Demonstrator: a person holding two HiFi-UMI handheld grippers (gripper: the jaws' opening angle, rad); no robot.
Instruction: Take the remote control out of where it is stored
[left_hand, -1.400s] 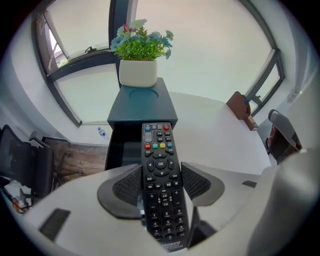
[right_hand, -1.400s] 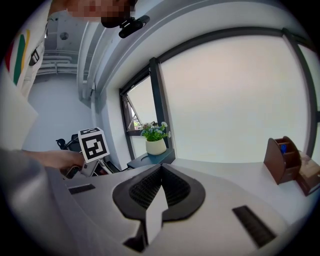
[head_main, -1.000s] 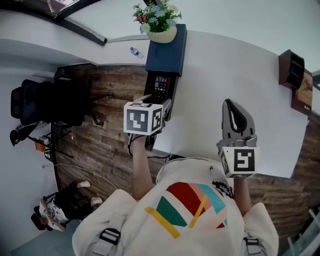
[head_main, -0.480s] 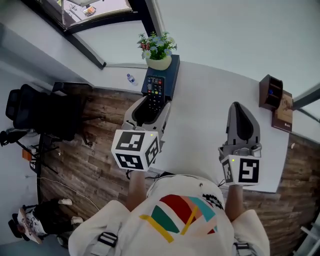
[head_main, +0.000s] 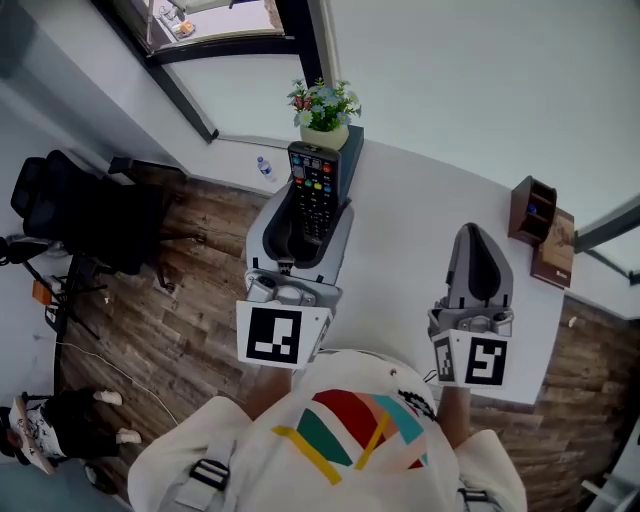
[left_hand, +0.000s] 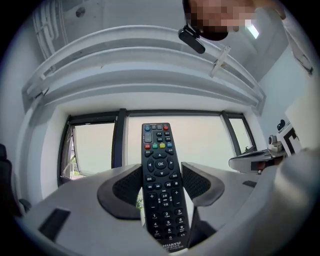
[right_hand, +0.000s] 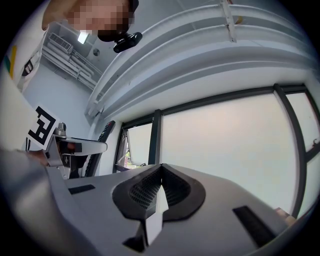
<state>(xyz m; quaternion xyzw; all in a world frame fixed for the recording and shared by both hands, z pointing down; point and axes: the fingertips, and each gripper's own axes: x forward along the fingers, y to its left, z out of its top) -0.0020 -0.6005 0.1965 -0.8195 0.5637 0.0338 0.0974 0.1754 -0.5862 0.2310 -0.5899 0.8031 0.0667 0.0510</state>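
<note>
A black remote control (head_main: 313, 192) with coloured buttons sticks out forward between the jaws of my left gripper (head_main: 303, 205). The gripper is shut on the remote's lower half and holds it up in the air. In the left gripper view the remote (left_hand: 161, 170) stands between the two dark pads (left_hand: 125, 187), buttons facing the camera, against a window. The dark blue holder (head_main: 351, 152) at the table's far edge shows just beyond the remote's tip. My right gripper (head_main: 471, 235) hovers over the white table (head_main: 400, 230), jaws shut with nothing in them (right_hand: 160, 175).
A pot of flowers (head_main: 324, 112) stands on the dark blue holder. A brown wooden organiser (head_main: 530, 208) and a flat brown item (head_main: 553, 258) sit at the table's right end. A small bottle (head_main: 264, 167) lies by the wall. A black office chair (head_main: 75, 205) stands on the wood floor at the left.
The left gripper has risen and tipped up level, bringing the remote out of the dark blue holder. The right gripper has also risen a little, still shut.
</note>
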